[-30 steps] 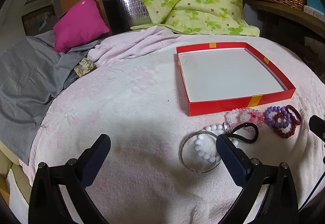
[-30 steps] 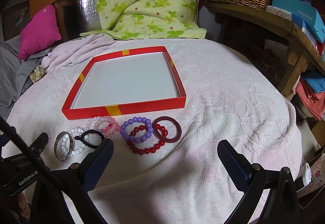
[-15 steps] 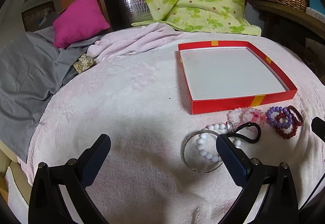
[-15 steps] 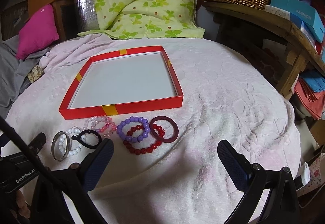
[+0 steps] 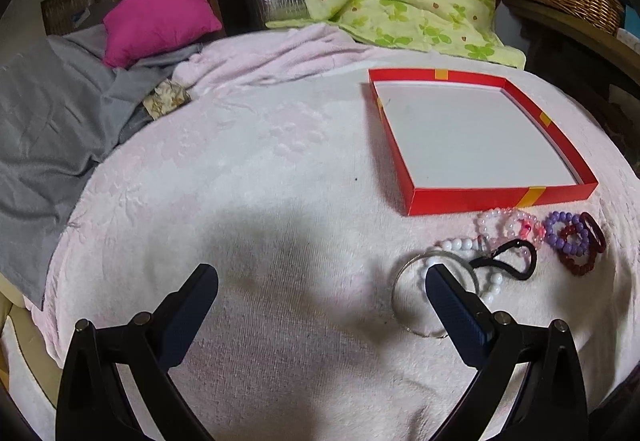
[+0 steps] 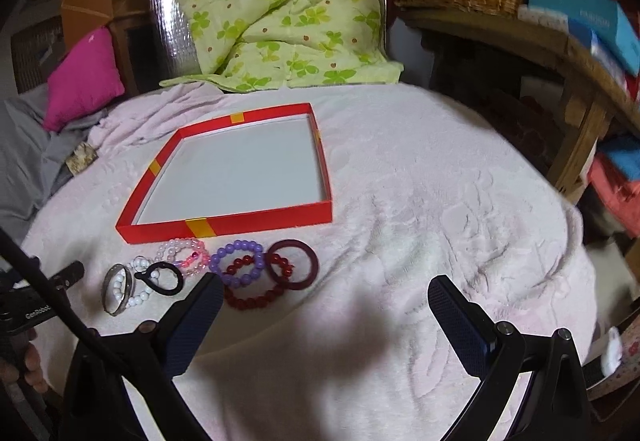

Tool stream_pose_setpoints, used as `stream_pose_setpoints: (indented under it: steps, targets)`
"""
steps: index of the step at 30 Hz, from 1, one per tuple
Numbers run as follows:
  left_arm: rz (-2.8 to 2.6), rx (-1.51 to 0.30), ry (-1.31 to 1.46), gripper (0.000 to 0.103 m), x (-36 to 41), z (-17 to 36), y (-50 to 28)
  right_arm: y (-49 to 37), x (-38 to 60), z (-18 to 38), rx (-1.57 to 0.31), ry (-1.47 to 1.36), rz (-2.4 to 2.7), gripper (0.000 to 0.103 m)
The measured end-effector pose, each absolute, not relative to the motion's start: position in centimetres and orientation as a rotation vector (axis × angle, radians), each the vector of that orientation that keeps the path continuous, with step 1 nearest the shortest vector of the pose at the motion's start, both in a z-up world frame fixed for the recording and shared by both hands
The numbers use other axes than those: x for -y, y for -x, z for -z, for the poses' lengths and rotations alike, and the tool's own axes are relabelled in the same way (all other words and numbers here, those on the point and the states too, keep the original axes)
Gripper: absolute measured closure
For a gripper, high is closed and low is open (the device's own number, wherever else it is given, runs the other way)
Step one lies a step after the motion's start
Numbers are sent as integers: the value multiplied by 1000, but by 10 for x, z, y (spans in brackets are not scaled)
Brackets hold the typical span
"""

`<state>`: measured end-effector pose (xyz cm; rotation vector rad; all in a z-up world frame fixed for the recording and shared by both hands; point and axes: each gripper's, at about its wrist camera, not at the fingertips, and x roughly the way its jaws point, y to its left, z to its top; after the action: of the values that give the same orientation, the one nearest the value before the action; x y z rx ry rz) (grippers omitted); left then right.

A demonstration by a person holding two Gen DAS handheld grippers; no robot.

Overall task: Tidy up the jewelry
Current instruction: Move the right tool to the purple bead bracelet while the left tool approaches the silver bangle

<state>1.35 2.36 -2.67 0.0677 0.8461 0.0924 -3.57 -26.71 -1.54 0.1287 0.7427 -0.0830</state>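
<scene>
We hold both tools spread wide and carrying nothing above a pale pink blanket (image 5: 280, 169). The left gripper (image 5: 320, 281) hovers with its right finger over a silver bangle (image 5: 404, 281) at five o'clock in the left wrist view. In the right wrist view, from left to right, we see the bangle, a white bead bracelet (image 6: 140, 297), a black loop (image 6: 172, 281), a pink bead bracelet (image 6: 180, 253), a purple bead bracelet (image 6: 236, 265) overlapping a dark red bead bracelet (image 6: 252, 301), and a maroon bangle (image 6: 296, 265). They lie in a row just in front of the red tray (image 6: 260, 217), at nine o'clock of the right gripper (image 6: 324, 289).
</scene>
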Motion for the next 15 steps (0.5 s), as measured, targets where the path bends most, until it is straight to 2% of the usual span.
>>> stream_pose_setpoints:
  steps: [3,8,9,11,15]
  targets:
    - [-65,-873,-54,0,-28,30,-16,34,288,21,-762,-206,51,1]
    - [-17,-905,-31,0,-30,33,-19,19,302,32,-804,-301,-52,28]
    - [-11,-907,-30,0,-29,33,-19,13,299,33,-816,-301,-76,30]
    - [9,-904,-42,0,-26,33,-18,4,288,34,-832,-286,-124,43]
    - [43,-901,-55,2,-21,34,-16,-7,263,36,-850,-257,-224,52]
